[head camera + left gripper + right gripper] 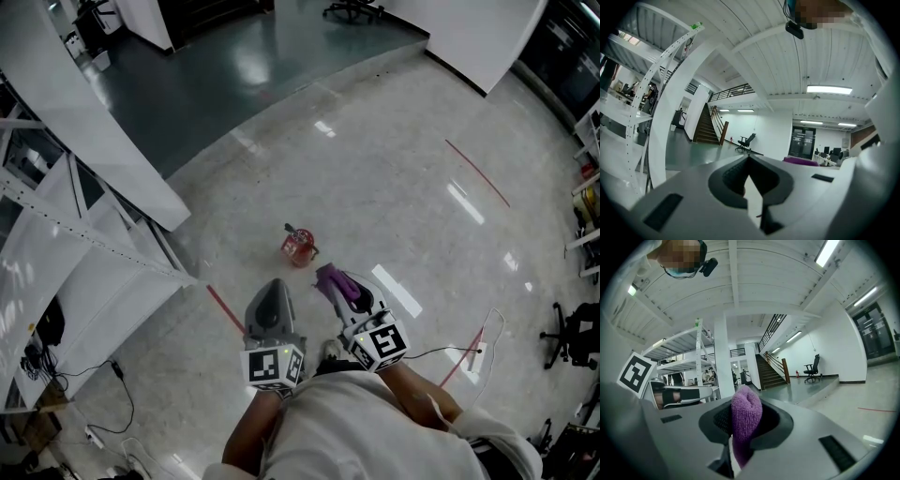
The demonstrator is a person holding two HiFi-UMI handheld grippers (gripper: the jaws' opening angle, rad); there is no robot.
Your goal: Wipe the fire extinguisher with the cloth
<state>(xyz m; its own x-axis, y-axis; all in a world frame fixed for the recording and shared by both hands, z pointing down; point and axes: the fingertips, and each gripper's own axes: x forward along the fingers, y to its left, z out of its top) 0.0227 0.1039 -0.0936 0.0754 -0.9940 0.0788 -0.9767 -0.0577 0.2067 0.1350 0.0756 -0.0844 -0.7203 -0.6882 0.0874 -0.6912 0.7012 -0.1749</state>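
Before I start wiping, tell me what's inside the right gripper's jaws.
The right gripper pinches a purple cloth between its jaws, the folded end bulging out past them. How much cloth trails back behind the jaws is covered by the gripper body.

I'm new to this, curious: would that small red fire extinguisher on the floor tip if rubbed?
Perhaps: the small red fire extinguisher sits alone on a glossy floor, nothing bracing it, so it may slide or tip. The purple terry cloth pinched in the right gripper looks soft, likely cushioning pushes.
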